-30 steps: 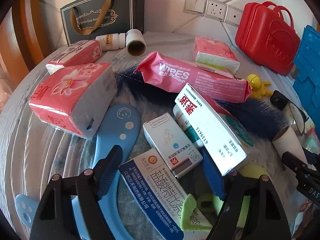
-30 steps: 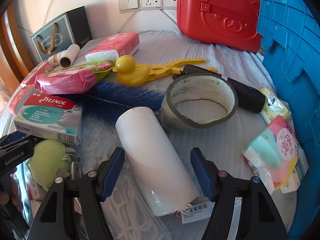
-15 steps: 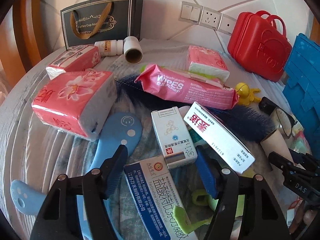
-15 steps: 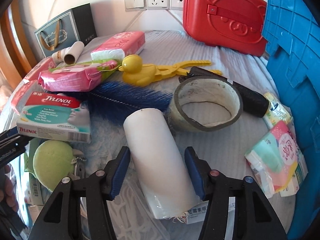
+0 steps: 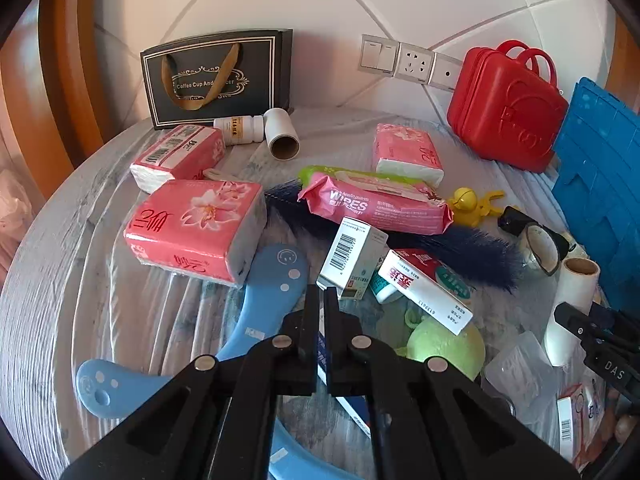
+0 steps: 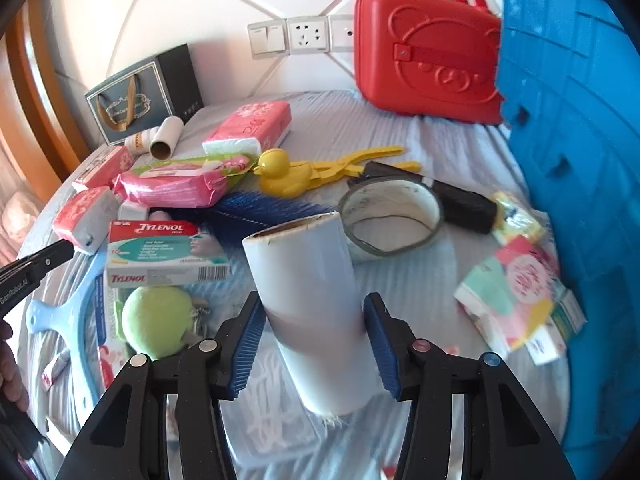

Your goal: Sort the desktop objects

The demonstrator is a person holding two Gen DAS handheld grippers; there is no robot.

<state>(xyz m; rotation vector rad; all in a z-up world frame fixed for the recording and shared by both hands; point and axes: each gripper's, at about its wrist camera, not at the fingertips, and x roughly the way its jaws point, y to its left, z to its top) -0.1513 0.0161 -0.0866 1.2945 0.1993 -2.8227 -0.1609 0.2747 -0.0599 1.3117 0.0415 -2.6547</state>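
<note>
- We judge the sorting barely begun: nearly everything lies jumbled on the round grey-clothed table [image 5: 60, 280], and we see nothing gathered into a group.
- The right gripper [image 6: 313, 306] has its jaws closing on the white paper-wrapped cardboard roll [image 6: 300, 264]. The blue pads sit against its sides, and the roll tilts up off the clutter near the table's front edge.
- The left gripper [image 5: 316, 294] is fully closed with nothing visible between its fingers. A white barcode-printed carton [image 5: 352, 256] stands tipped just beyond its tips; we cannot tell whether they touch.
- The likely bin, a blue slatted plastic crate [image 6: 568, 120], stands at the right edge beside a red bear-embossed plastic case [image 6: 428, 52]. We cannot see inside either.
- What is left, as we judge it: placing this roll, then everything else.
- Counts:
- two white rolls, the second [image 5: 282, 140] lying at the back;
- three pink tissue packs [image 5: 192, 228];
- one pink wipes pouch [image 5: 372, 204];
- one red-and-white Tylenol box [image 6: 164, 252];
- one yellow duck-shaped tongs [image 6: 292, 172];
- one grey tape ring [image 6: 392, 216];
- one green ball [image 6: 158, 320];
- one dark blue bristle brush [image 5: 472, 248].
</note>
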